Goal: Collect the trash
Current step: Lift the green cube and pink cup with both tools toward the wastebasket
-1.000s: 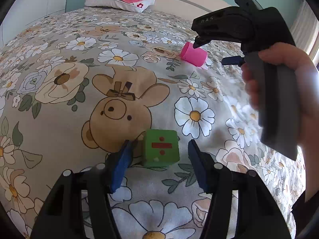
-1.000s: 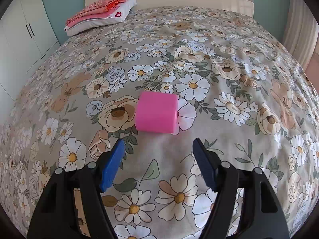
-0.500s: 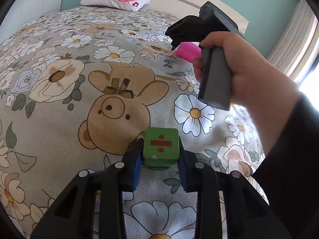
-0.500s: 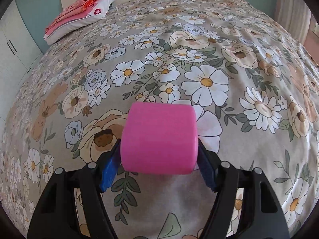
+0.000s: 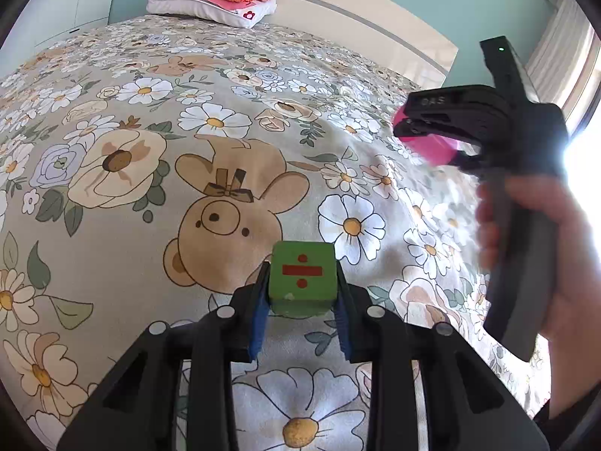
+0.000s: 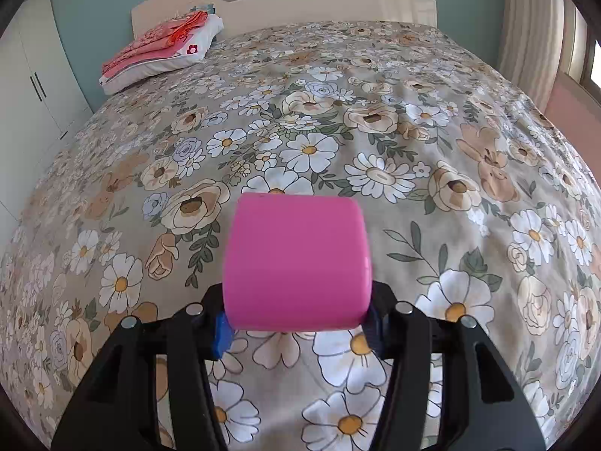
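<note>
My left gripper (image 5: pixel 302 300) is shut on a green cube (image 5: pixel 302 278) with a red division sign on its face, held just above the flowered bedspread (image 5: pixel 150 173). My right gripper (image 6: pixel 296 323) is shut on a pink cylinder (image 6: pixel 296 263) and holds it lifted above the bed. In the left wrist view the right gripper (image 5: pixel 432 139) shows at the upper right, held by a hand, with the pink cylinder (image 5: pixel 432 148) between its jaws.
A folded red and white pillow stack (image 5: pixel 214 0) lies at the head of the bed, also in the right wrist view (image 6: pixel 161 49). A cream headboard (image 6: pixel 319 3) stands behind. White wardrobe doors (image 6: pixel 37 86) are at the left, curtains (image 6: pixel 533 37) at the right.
Both grippers closed on their objects, the left on the green cube, the right on the pink cylinder. Both objects have been lifted off the bedspread.
</note>
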`<state>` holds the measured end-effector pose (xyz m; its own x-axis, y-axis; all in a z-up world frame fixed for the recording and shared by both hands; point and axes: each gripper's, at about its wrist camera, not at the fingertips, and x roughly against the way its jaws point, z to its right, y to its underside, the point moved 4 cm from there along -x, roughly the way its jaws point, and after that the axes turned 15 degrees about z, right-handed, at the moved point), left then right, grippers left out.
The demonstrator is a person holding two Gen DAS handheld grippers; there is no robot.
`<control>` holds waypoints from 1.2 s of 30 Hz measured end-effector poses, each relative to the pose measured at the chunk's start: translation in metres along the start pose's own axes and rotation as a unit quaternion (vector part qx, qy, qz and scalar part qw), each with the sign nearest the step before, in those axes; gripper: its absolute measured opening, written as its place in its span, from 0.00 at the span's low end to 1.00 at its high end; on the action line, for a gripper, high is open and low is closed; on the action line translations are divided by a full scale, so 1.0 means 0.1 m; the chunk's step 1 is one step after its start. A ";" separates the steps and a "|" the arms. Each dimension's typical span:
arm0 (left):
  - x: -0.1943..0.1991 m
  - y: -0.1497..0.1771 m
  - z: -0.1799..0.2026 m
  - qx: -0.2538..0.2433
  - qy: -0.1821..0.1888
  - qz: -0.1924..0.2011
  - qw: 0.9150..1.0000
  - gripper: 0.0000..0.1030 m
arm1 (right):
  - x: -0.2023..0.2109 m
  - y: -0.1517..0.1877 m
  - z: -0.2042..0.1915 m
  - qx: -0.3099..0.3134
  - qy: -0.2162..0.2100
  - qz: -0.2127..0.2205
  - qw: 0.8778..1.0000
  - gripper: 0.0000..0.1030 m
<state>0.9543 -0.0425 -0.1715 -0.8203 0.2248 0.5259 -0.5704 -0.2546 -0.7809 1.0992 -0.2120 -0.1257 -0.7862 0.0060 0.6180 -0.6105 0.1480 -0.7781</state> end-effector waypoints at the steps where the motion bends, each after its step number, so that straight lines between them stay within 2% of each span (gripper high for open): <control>1: 0.05 0.00 0.02 -0.011 -0.005 0.002 1.000 0.32 | 0.18 0.02 0.06 0.001 -0.004 0.000 1.000 0.53; 5: 0.36 0.04 0.10 -0.049 -0.023 0.009 0.998 0.32 | 0.88 0.08 0.23 0.026 -0.020 0.014 0.999 0.53; 10: 0.94 0.00 0.25 -0.075 -0.005 0.011 0.997 0.32 | 1.71 0.14 0.37 0.033 -0.038 0.042 0.998 0.53; 14: 1.53 -0.11 0.43 -0.107 0.001 0.033 0.994 0.32 | 2.34 0.19 0.41 0.039 -0.046 0.066 0.996 0.53; 20: 2.58 -0.35 0.64 -0.136 -0.007 0.077 0.988 0.32 | 3.36 0.23 0.40 0.030 -0.058 0.092 0.994 0.53; 25: 3.55 -0.53 0.80 -0.144 -0.009 0.095 0.985 0.32 | 4.43 0.24 0.37 0.021 -0.087 0.117 0.989 0.53; 36: 5.66 -0.64 1.00 -0.154 -0.030 0.137 0.978 0.32 | 6.75 0.60 0.18 0.055 -0.098 0.147 0.983 0.53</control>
<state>0.5227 0.0069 0.2095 -0.9465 0.1306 0.2951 -0.2976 0.0002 -0.9547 0.5297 -0.2164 0.2426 -0.9270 -0.1589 0.3396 -0.3524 0.0597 -0.9339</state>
